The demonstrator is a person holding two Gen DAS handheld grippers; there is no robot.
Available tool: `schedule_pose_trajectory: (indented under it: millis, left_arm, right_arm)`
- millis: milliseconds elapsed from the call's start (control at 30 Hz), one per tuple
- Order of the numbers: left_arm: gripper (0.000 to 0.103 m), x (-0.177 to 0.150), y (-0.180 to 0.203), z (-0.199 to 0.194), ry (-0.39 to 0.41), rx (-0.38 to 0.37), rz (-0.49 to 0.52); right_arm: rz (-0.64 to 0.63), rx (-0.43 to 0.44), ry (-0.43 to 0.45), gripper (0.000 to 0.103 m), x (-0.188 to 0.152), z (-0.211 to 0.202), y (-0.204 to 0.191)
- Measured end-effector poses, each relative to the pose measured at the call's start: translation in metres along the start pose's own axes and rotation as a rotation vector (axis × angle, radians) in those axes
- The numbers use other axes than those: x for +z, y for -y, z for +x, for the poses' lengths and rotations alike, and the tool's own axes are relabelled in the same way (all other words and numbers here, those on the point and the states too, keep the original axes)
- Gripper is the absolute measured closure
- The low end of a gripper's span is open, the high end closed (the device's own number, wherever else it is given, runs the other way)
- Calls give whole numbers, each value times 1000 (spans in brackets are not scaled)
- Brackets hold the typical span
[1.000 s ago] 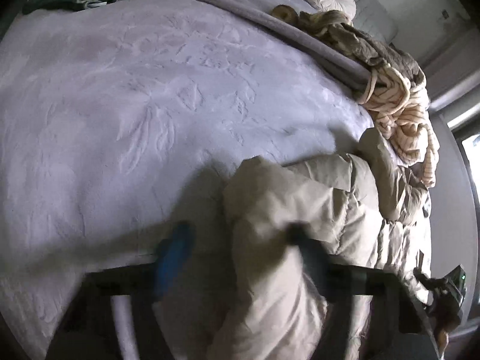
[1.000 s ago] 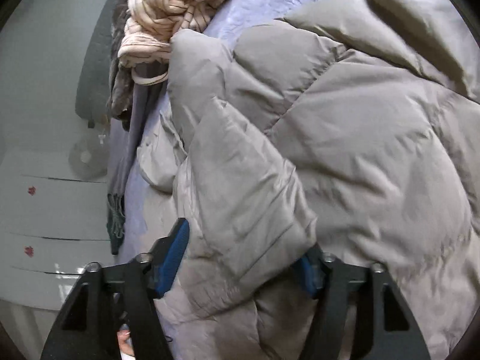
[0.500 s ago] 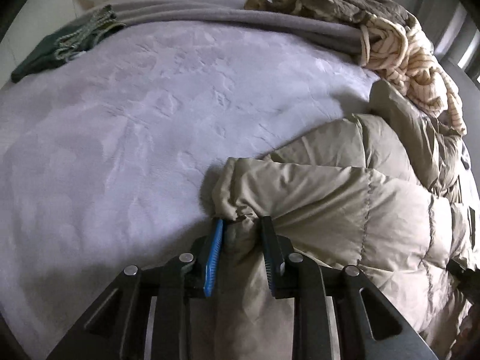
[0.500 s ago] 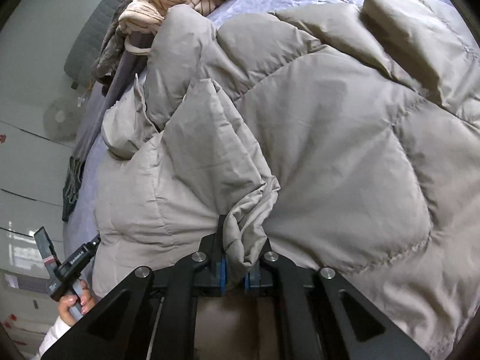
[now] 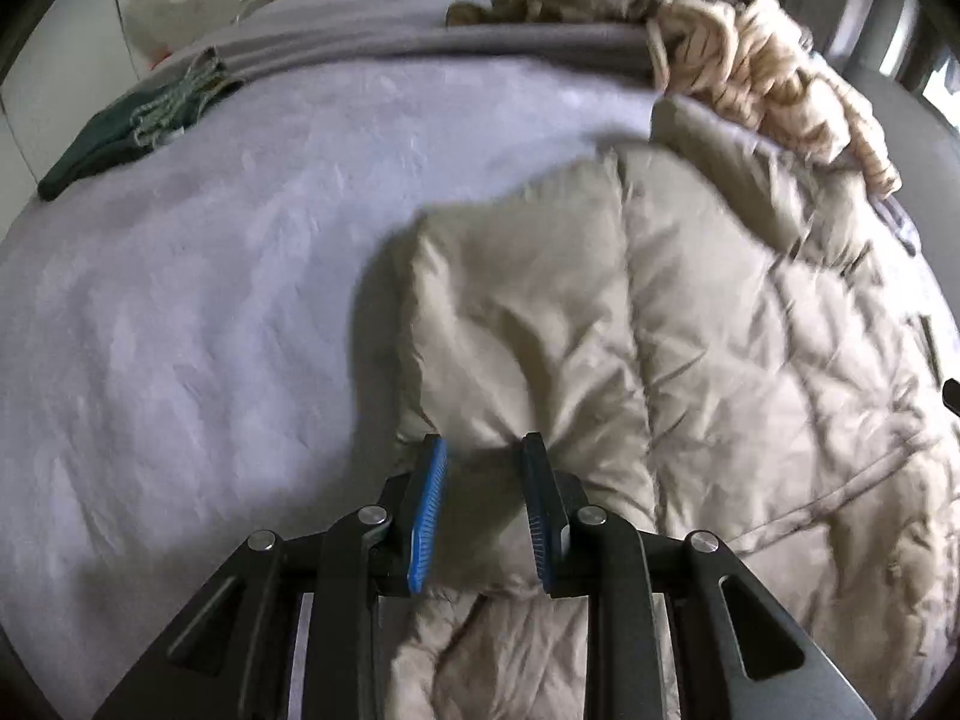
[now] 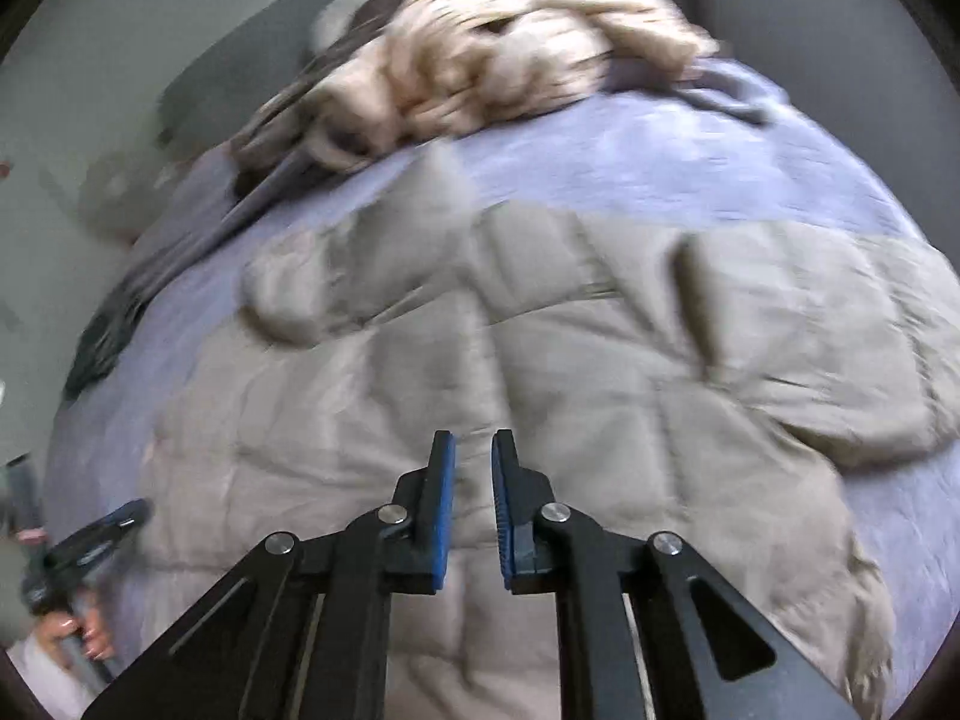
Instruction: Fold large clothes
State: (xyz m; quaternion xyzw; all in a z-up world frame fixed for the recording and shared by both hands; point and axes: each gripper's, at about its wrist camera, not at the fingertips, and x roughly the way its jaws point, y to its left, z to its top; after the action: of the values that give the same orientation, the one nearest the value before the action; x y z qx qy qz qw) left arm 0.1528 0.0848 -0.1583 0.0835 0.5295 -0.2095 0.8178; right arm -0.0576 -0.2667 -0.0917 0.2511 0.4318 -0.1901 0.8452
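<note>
Left wrist view: the left claw [image 5: 483,456] is clamped on a bunched fold of the beige puffer jacket [image 5: 690,330], the cloth pinched between its blue pads. The jacket lies spread over the near right part of the bed [image 5: 210,276], on a pale lilac cover. At the bed's far edge sit a heap of striped cream clothes [image 5: 774,78] and a folded dark green garment [image 5: 114,132], both apart from the jacket.

In the right wrist view, the right claw [image 6: 473,450] hovers over the jacket [image 6: 600,360] with its jaws opening; the narrow gap between them looks empty, though blur makes this uncertain. A hand [image 6: 78,630] gripping the other tool shows at lower left.
</note>
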Motion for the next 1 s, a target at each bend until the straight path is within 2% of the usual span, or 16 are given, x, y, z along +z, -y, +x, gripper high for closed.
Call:
schedule_pose_trajectory:
  millis: [67, 133, 167, 300, 367, 433, 633, 867, 1000]
  left_arm:
    - [75, -2, 0, 8, -2, 15, -17]
    - [75, -3, -2, 12, -1, 14, -30]
    - [75, -3, -3, 13, -3, 16, -28]
    - [75, 0, -1, 12, -16, 43, -4]
    - [75, 1, 5, 6, -22, 69, 2]
    - [75, 1, 12, -2, -25, 87, 13]
    - [75, -1, 59, -28, -39, 44, 68]
    - [75, -7, 136, -34, -78, -43, 107]
    - [75, -11, 174, -35, -99, -69, 122]
  right_arm:
    - [-30, 28, -74, 94, -3, 22, -4]
    - [-40, -29, -154, 98, -14, 46, 3]
    - [-35, -41, -163, 102, -17, 51, 8]
    - [23, -86, -147, 102, -23, 36, 36]
    - [64, -48, -153, 101, -26, 23, 50]
    - [83, -19, -141, 96, -30, 7, 62]
    - [234, 52, -141, 96, -41, -18, 98]
    - [308, 68, -134, 73, -36, -28, 117]
    - [346, 56, -121, 60, -37, -42, 143]
